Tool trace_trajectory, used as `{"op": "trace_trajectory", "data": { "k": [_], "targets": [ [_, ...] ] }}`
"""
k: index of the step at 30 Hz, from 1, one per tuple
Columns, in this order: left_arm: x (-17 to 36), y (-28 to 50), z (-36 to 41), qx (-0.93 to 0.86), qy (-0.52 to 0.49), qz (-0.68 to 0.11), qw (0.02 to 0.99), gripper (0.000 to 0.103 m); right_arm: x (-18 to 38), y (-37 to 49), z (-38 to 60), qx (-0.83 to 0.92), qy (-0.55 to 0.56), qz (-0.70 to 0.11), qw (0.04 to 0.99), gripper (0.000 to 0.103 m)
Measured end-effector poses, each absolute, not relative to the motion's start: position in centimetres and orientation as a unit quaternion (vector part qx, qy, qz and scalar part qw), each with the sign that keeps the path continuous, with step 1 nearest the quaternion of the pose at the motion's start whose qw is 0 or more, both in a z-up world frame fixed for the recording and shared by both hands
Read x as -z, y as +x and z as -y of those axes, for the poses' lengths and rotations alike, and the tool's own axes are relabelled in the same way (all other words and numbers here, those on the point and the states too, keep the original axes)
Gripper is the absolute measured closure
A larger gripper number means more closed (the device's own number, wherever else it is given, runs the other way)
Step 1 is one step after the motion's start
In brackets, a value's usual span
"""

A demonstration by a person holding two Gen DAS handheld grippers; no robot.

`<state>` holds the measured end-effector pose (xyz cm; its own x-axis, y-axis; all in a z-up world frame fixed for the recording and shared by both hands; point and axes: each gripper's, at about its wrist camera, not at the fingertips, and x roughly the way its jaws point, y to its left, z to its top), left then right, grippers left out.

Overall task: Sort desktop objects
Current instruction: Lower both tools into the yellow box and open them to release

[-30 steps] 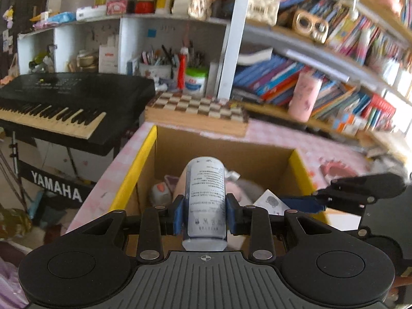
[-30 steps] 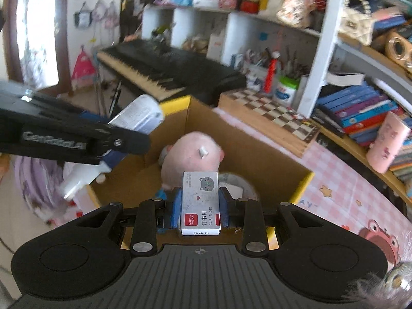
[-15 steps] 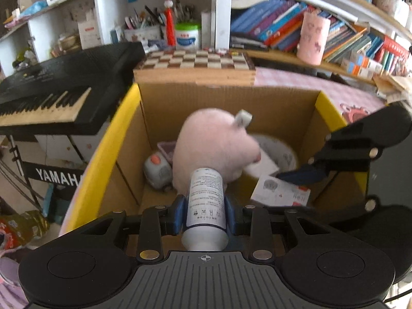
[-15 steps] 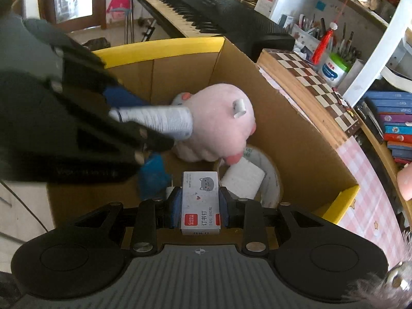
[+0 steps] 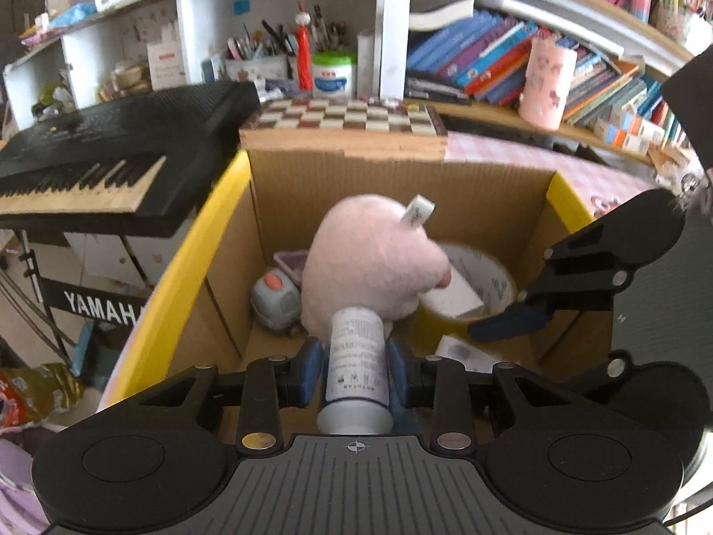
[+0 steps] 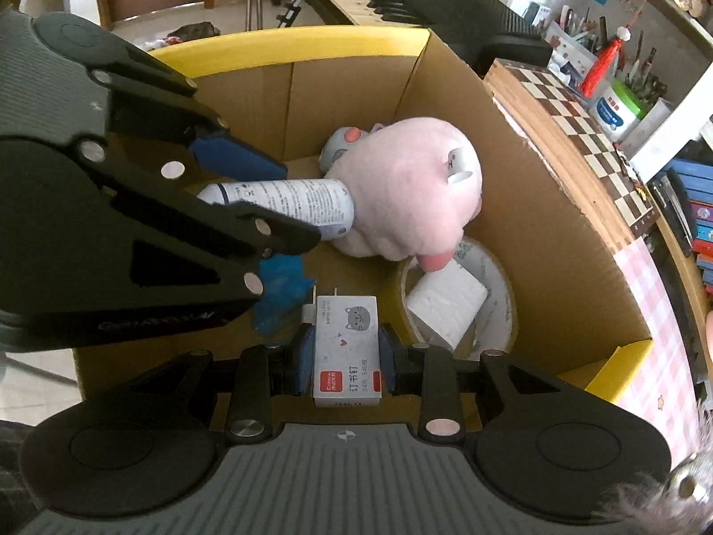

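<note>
Both grippers are now sitting lower and deeper inside the cardboard box (image 6: 526,205) than a second ago, when they were hovering near its yellow rim. The left gripper (image 5: 355,368) is clamping a white bottle (image 5: 356,370) between its blue pads; its jaws are barely parted beyond their tightest, and the bottle's far end is touching the pink plush toy (image 5: 374,254). The right gripper (image 6: 345,356) is opening its jaws at this moment, with a small white staple box (image 6: 346,347) sitting between the pads; gaps are showing on both sides of it, so the pads are no longer pressing. Inside the cardboard box, the plush toy is lying in the middle, a grey toy mouse (image 5: 276,298) is resting beside it toward the keyboard (image 5: 111,165) side, and a tape roll (image 6: 490,294) with a white block (image 6: 445,307) in it is lying on the other side. Behind the box, a chessboard (image 5: 343,120) is resting on the bench (image 5: 579,169).
</note>
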<state>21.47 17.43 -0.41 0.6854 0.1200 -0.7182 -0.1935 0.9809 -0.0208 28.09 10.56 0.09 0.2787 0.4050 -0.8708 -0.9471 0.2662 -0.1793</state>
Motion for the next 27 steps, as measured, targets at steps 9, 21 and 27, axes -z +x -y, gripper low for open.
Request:
{"op": "trace_trajectory", "data": {
  "k": [9,21,27],
  "targets": [
    [-2.0,19.6,-16.5,-0.092,-0.034,-0.339,0.936,0.028,-2.6,27.5,-7.6,-0.438,-0.308,-0.323,0.78,0.049],
    [-6.1,14.3,-13.5,-0.075,-0.021,-0.26,0.963,0.011,-7.1,24.1,-1.0,-0.335,-0.182,-0.278,0.882,0.04],
    [-7.1,10.8,-12.1,-0.051,-0.017,-0.239,0.97,0.01,-8.3,20.3,1.6,-0.289,-0.135,-0.254,0.913,0.038]
  ]
}}
